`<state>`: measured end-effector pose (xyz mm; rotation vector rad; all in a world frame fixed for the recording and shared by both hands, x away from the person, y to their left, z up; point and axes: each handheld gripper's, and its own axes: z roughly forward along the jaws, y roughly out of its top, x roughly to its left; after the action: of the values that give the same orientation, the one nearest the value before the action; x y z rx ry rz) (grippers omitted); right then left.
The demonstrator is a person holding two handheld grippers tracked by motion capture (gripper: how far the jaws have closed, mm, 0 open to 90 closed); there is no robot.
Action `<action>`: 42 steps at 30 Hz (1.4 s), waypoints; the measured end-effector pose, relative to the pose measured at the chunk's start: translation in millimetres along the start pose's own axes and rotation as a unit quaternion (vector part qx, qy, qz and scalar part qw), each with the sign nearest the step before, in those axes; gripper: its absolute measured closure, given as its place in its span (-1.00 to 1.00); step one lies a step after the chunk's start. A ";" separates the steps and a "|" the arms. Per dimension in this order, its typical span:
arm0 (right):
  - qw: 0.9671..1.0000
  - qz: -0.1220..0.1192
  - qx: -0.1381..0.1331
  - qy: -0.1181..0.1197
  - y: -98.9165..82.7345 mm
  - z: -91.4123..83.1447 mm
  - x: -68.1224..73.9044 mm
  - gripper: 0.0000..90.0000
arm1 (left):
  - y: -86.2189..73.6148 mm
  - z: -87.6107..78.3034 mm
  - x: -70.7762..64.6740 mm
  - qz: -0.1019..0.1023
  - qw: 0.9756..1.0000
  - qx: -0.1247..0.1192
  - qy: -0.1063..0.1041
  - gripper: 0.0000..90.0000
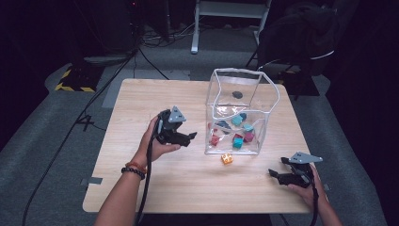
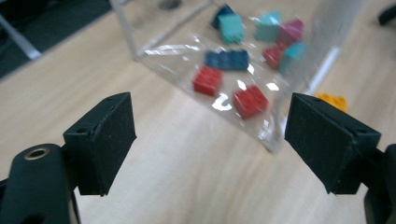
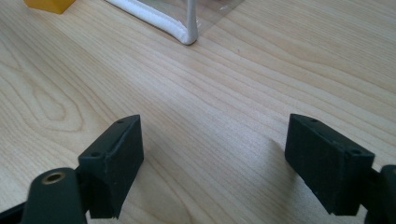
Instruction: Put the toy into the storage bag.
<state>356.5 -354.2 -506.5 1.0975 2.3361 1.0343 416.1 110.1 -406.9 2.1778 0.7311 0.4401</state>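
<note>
Hovering left gripper (image 1: 192, 136) beside clear bag (image 1: 263, 101) of bricks, jaws apart (nothing between), orange brick (image 1: 227, 158) on table (image 1: 141, 94), right gripper (image 1: 277, 167) likewise agape

A dark lab: cables (image 1: 89, 113) on grey floor, hazard-striped base (image 1: 74, 81).

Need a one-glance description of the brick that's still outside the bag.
Start at the clear plastic bag standing on the wooden table. Just outside its near wall, on bare wood, lies one small orange brick. Every other brick is red, teal or blue and sits inside the bag.
</note>
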 end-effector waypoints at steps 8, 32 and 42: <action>1.000 0.000 0.000 0.000 0.0 0.0 0.0 -0.56 | -39.1 27.4 -36.1 0.016 0.997 0.030 -0.062 -0.47; 1.000 0.000 0.000 0.000 0.0 0.0 0.0 -0.56 | -23.5 107.3 -111.6 0.057 0.991 0.060 -0.109 -0.38; 1.000 0.000 0.000 0.000 0.0 0.0 0.0 -0.56 | -12.9 122.5 -116.3 0.045 0.992 0.055 -0.100 -0.43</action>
<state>356.5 -354.2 -506.5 1.0982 2.3360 1.0346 385.3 -25.9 -502.9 2.3244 0.5608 0.2267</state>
